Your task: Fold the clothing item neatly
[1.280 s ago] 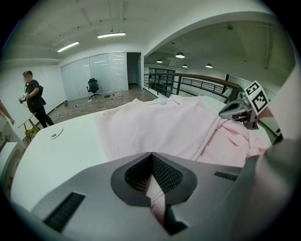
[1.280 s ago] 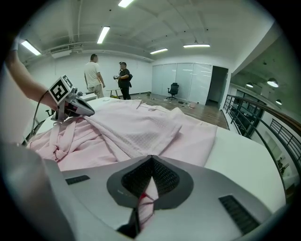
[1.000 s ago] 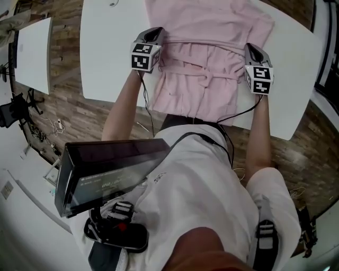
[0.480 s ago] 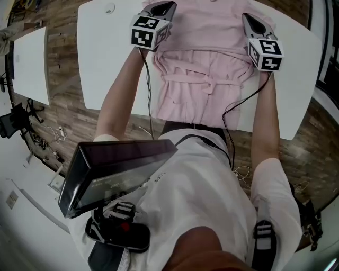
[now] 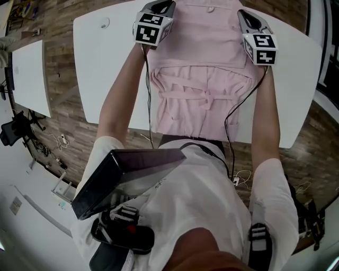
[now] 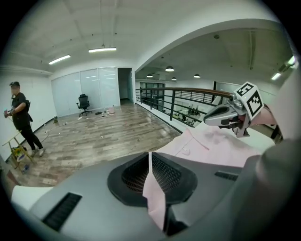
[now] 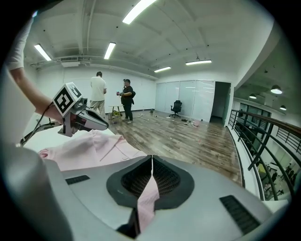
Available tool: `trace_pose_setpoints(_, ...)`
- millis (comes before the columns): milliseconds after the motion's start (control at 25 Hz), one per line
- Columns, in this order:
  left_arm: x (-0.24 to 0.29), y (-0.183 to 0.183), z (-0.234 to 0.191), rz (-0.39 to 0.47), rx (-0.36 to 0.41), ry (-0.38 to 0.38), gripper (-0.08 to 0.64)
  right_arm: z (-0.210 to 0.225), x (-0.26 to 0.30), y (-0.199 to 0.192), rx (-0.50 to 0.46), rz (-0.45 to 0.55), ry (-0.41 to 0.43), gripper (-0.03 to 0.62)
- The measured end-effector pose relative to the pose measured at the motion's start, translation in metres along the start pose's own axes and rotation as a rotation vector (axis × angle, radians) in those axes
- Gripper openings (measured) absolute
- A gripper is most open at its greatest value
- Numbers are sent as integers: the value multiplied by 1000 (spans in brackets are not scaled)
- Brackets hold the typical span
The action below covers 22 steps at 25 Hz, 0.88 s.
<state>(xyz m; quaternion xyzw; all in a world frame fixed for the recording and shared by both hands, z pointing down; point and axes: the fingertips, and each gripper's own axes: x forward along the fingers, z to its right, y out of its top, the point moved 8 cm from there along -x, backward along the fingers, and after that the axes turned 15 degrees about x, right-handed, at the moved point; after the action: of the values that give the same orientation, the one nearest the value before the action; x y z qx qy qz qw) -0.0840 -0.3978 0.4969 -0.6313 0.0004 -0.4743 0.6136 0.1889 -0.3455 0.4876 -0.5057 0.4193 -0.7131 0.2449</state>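
Observation:
A pink garment (image 5: 198,58) with a tie belt lies on the white table (image 5: 111,63), its lower part hanging over the near edge. My left gripper (image 5: 163,5) is shut on the garment's left side, with pink cloth (image 6: 153,188) pinched between its jaws. My right gripper (image 5: 241,13) is shut on the right side, and a strip of pink cloth (image 7: 148,195) shows between its jaws. Both hold a folded layer over the garment's far part. The left gripper view shows the right gripper (image 6: 225,115) above the collar (image 6: 197,141).
A second white table (image 5: 29,74) stands to the left across wooden floor. The right gripper view shows two people (image 7: 113,101) standing far off in the room; a railing (image 7: 258,136) runs along the right. Another person (image 6: 21,120) stands far left in the left gripper view.
Both grippers have moved away from me across the table, carrying the garment's gripped edge over its far part. The fold line has shifted further up the table.

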Motion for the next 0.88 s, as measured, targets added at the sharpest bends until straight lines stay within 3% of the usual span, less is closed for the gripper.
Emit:
trace_pose_setpoints(280,33,3,-4,-68,-17,-66,105,22,27,-4,-17,-74,9,95)
trace_pose_setpoints(600,45,-5,-21,-117,-58,-81,104,31,51,2,-10,-122,6,95)
trace_pose_setpoints(800,57,-13,-21,-167,-67,-116,104,32,66,-6,28,-217,25,95)
trace_pose_setpoints(880,62,-14,-17,-185,-48,-127,101,34,67,-11,26,-234,25,48)
